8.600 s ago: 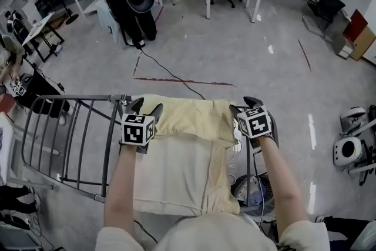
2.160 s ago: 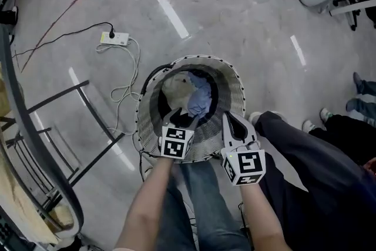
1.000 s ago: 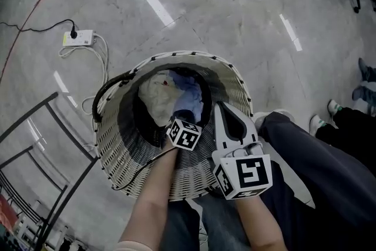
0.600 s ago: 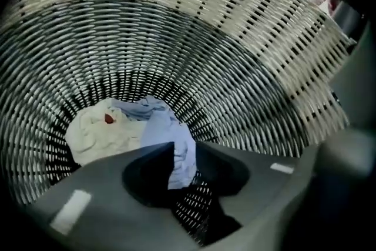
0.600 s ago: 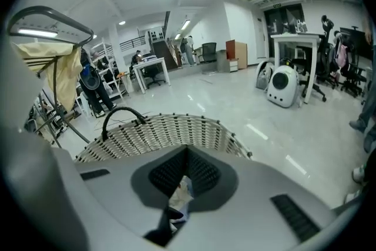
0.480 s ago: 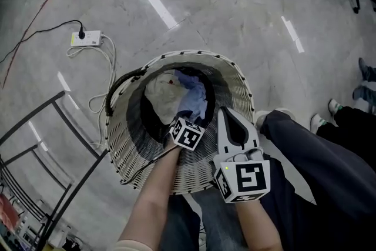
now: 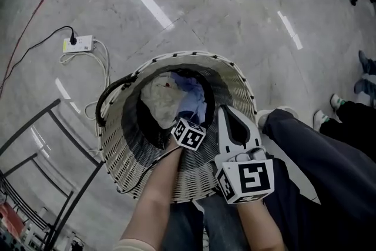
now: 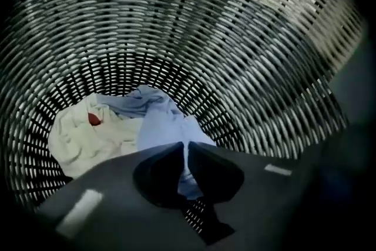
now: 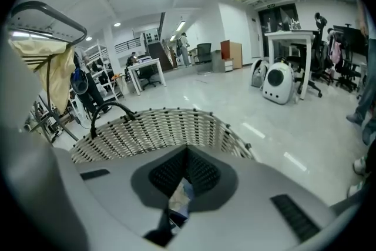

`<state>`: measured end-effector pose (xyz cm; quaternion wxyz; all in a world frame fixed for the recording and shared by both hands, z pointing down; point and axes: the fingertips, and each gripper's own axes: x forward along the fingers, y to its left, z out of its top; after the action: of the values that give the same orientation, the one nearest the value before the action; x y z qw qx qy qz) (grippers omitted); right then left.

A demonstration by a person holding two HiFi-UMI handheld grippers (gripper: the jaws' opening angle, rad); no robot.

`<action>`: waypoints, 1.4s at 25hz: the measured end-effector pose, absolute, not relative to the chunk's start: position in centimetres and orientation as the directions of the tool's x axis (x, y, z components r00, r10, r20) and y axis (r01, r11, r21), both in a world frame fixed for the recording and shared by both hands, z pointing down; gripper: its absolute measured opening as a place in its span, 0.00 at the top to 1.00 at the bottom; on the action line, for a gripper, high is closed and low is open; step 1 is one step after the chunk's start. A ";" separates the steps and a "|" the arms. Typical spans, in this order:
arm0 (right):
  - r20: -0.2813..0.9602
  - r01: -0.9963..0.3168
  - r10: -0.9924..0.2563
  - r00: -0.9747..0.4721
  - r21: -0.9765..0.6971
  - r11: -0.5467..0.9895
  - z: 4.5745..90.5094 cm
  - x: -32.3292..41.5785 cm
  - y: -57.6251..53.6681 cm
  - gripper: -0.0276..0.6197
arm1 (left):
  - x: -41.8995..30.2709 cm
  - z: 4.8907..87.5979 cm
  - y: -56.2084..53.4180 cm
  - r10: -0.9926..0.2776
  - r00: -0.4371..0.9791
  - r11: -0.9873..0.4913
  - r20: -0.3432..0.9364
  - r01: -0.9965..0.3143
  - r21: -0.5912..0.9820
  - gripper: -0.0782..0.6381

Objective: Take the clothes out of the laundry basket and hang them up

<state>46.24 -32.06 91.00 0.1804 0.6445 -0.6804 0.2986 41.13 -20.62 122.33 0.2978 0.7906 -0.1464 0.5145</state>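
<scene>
Clothes: two pieces lie crumpled at the bottom of the laundry basket (image 7: pixel 238 91), a blue garment (image 8: pixel 161 120) at the centre and a white garment (image 8: pixel 88 138) touching it on its left; both are still inside.
Laundry basket: woven and pale with a dark handle, it stands on the floor at the centre of the head view, tipped toward the person.
Left tool: (image 8: pixel 187 149) reaches deep into the basket. Its jaws have just been closing and are now pressed almost together on a fold of the blue garment, which shows in the thin slit between them.
Right tool: (image 7: pixel 228 113) rests over the basket's near rim, right of centre, with its jaws pressed together and nothing held.
Drying rack: its dark bars (image 7: pixel 41 138) show at the lower left of the head view. In the right gripper view, a cream cloth (image 9: pixel 47 64) already hangs on it at the upper left.
Surroundings: a power strip (image 7: pixel 78 44) with its cable lies on the floor at the upper left of the head view.
Progress: partway, by my judgement. One cloth is hung, the blue garment is gripped but not yet lifted out, and the white garment is untouched. Lifting, carrying to the rack and draping are all left for both.
</scene>
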 end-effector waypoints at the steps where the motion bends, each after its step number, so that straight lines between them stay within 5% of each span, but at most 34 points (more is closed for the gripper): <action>1: 0.633 -0.984 -0.767 -0.103 -0.176 -0.013 90.6 46.1 -31.9 0.95 | 41.0 121.3 -20.7 0.066 0.436 -0.773 0.897 -0.547 0.323 0.85; 16: 0.646 -0.990 -0.760 -0.078 -0.139 -0.016 77.8 43.1 -27.5 0.95 | 36.0 93.1 -22.9 -0.192 0.644 -0.635 0.740 -0.657 0.407 0.85; 35: 0.616 -0.991 -0.777 -0.129 -0.107 0.079 61.6 31.9 -14.0 0.95 | 22.6 59.2 -15.4 -0.409 0.749 -0.744 0.521 -0.604 0.284 0.85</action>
<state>31.92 -13.97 61.63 0.2066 0.6270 -0.7050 0.2594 22.63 -15.35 59.19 0.2236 0.9080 -0.2790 0.2183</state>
